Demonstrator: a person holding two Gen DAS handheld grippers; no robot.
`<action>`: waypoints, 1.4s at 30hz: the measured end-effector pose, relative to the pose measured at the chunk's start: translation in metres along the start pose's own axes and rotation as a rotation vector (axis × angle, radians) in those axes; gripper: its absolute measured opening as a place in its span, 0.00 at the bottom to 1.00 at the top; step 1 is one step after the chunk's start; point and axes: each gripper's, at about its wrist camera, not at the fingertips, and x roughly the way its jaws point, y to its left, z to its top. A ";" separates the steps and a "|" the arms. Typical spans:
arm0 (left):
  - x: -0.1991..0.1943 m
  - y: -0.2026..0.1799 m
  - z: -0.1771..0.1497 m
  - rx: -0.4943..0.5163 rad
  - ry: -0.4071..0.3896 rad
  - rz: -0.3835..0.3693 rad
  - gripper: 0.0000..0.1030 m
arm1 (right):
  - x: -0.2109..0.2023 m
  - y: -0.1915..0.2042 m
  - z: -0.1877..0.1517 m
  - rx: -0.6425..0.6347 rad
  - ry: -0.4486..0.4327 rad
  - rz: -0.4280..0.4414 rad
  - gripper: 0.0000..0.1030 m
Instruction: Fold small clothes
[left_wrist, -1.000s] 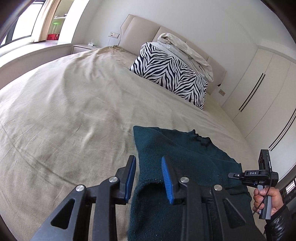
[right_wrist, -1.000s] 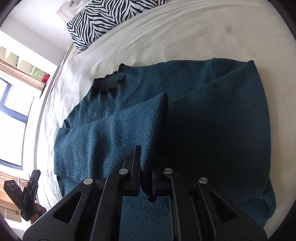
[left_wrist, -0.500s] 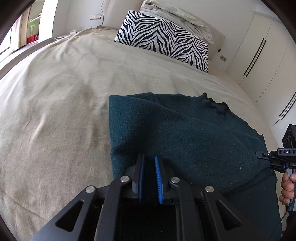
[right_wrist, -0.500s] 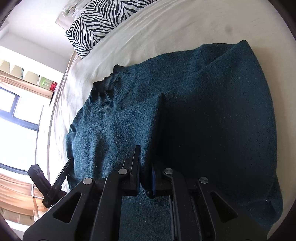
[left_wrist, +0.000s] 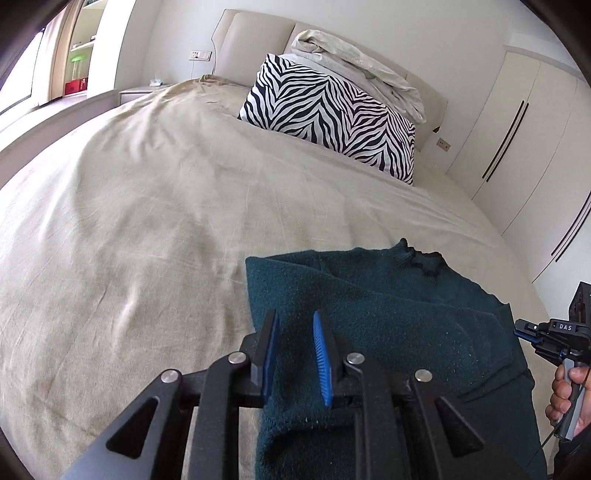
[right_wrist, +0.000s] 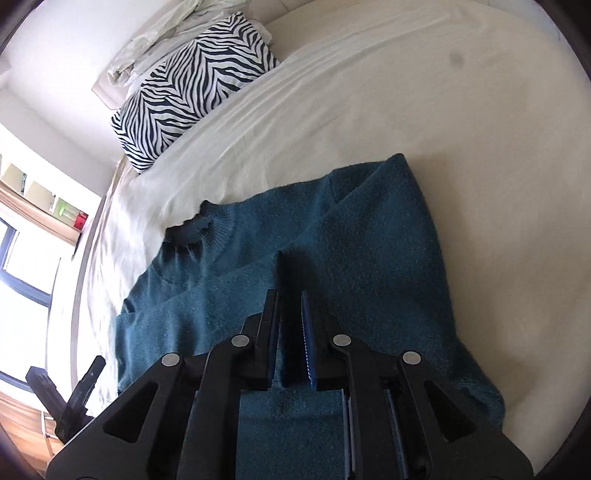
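**Loose folds at risk as both hand-held grippers sit over the knit**

The dark teal knitted sweater (right_wrist: 369, 266) lies flat on the beige bed sheet (left_wrist: 147, 221), its neckline toward twelve o'clock in the left wrist view and one sleeve folded diagonally across the body. The zebra-striped pillow (left_wrist: 328, 118) rests well apart, near the headboard.

The left hand-held gripper (left_wrist: 295, 354) has its blue-padded jaws parted, with sweater fabric showing between them but not pinched. The right hand-held gripper (right_wrist: 291, 332) has its jaws only slightly apart, with a raised ridge of the folded sleeve between them; whether the pads truly clamp it I cannot tell.

Likely troubles, as I judge them:

- If the left jaws close carelessly, they may catch only the top layer, so the fold would split when lifted.
- The thick, fuzzy knit could snag on the ribbed pads and drag on release, skewing the sleeve.
- Pulling at unequal pace with the two tools would probably twist the hem toward six o'clock.
- The soft sheet may bunch beneath and travel with the garment.
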 end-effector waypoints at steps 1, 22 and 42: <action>0.008 -0.004 0.007 0.010 0.008 -0.006 0.19 | 0.005 0.007 -0.001 -0.015 0.017 0.051 0.12; 0.015 0.007 -0.044 0.056 0.134 -0.055 0.13 | 0.028 -0.026 -0.052 0.089 0.078 0.337 0.54; -0.172 0.022 -0.215 -0.011 0.283 -0.055 0.54 | -0.219 -0.131 -0.230 0.086 -0.049 -0.080 0.57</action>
